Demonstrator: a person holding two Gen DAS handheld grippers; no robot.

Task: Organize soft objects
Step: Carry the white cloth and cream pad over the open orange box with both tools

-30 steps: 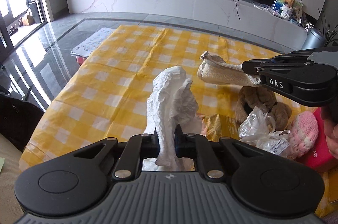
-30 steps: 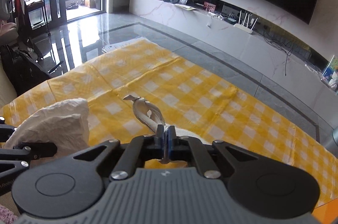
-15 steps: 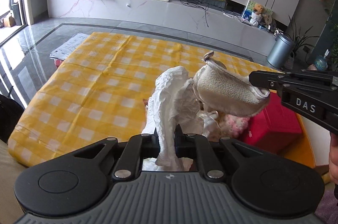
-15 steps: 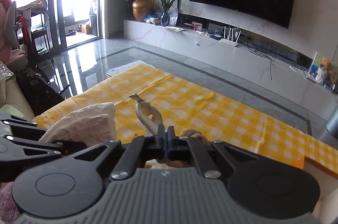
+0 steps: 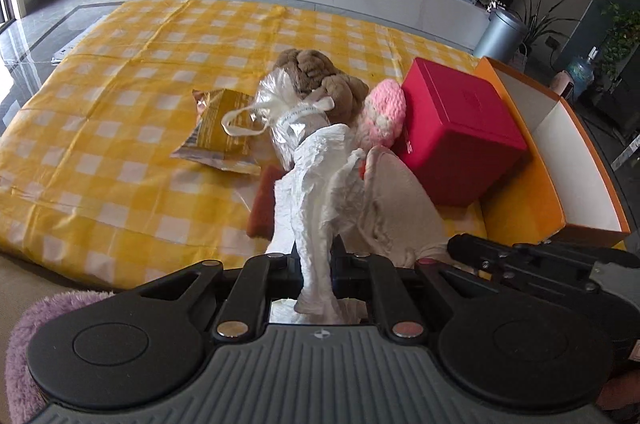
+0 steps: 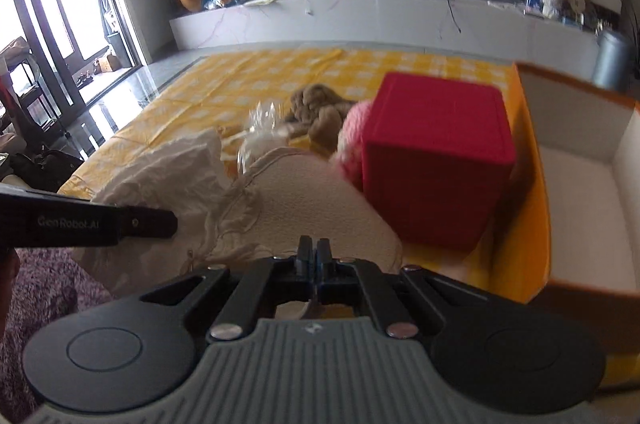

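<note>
Step in hand: carry phase. The left claw (image 5: 316, 256) is closed on a crumpled white tissue (image 5: 316, 176), which stands up from between its fingers. The right claw (image 6: 314, 256) is closed on the edge of a cream cloth pouch (image 6: 320, 200); the pouch hangs forward of the claw and lies against the tissue. Both items are held above the near edge of the bench, which is covered by a yellow checked cloth (image 5: 120, 96).

Next move, as a judgement: transfer both items to the open orange box (image 5: 560, 152) at the right, behind the red box (image 5: 460, 128). This calls for a swing to the right that clears the red box, then release over the white interior. The two items touch, so release one at a time to avoid dragging.

Condition of the items: the tissue is wrinkled, light and limp; the pouch is textured, soft and slack. Remaining on the cloth: a brown plush toy (image 5: 316, 76), a clear plastic bag (image 5: 288, 120), a pink knitted item (image 5: 384, 112) and a yellow packet (image 5: 224, 128).
</note>
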